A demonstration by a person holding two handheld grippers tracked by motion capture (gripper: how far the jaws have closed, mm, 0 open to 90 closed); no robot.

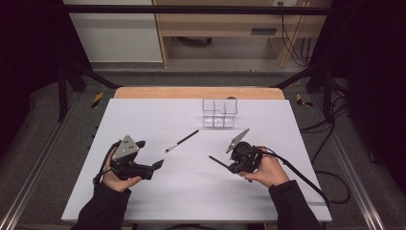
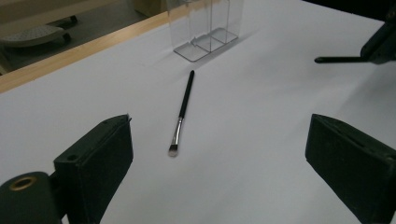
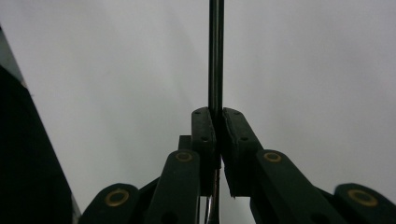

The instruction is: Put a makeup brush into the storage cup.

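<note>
Seemingly at the halfway mark of loading the clear organizer (image 1: 219, 113), empty at the table's (image 1: 143, 191) far edge; one slim black brush (image 3: 215, 56) clamped in the right claw (image 3: 216, 122), lifted off the surface, not yet dropped in; second brush (image 2: 181, 113) lying flat mid-table, untouched; left claw (image 2: 219, 158) spread wide, gripping nothing, aimed toward that brush.

left gripper (image 1: 158, 164) fingers apart, right gripper (image 1: 225, 165) fingers clamped
</note>
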